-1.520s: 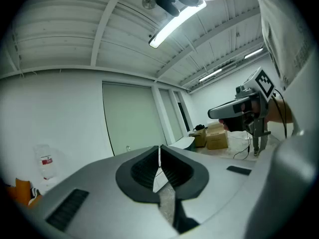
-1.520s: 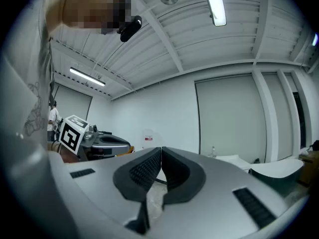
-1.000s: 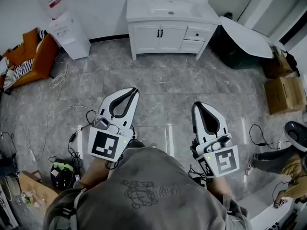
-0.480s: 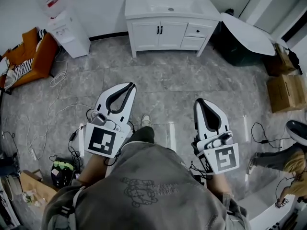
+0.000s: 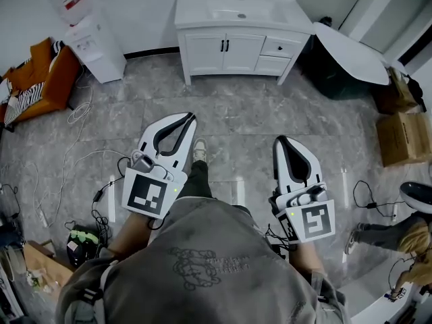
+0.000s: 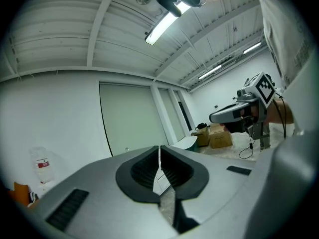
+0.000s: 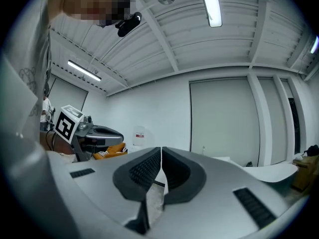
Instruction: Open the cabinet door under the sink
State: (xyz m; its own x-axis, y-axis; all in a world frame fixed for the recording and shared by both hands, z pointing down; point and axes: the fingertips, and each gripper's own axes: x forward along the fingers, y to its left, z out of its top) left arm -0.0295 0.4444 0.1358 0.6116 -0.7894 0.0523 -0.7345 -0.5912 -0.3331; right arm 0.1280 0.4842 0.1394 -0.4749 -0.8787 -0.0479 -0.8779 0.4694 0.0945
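The white vanity cabinet (image 5: 233, 52) stands against the far wall, with a sink (image 5: 236, 7) on top. Its two doors (image 5: 224, 52) are closed and carry small black handles (image 5: 227, 45); drawers sit to their right. My left gripper (image 5: 190, 117) is held level well short of the cabinet, shut with nothing in it. My right gripper (image 5: 281, 141) is beside it, also shut and empty. In the left gripper view the jaw tips (image 6: 159, 149) meet, and the right gripper (image 6: 234, 114) shows to the side. In the right gripper view the jaw tips (image 7: 161, 149) also meet.
A water dispenser (image 5: 91, 36) stands left of the cabinet, with an orange seat (image 5: 37, 79) beyond it. Cables (image 5: 81, 157) trail over the grey tile floor at left. A white board (image 5: 351, 49) on a dark bin and cardboard boxes (image 5: 401, 137) stand at right. A person (image 5: 398, 238) crouches at the lower right.
Both grippers have moved forward toward the cabinet, staying shut. The person holding them has stepped forward, and a shoe now shows between the grippers.
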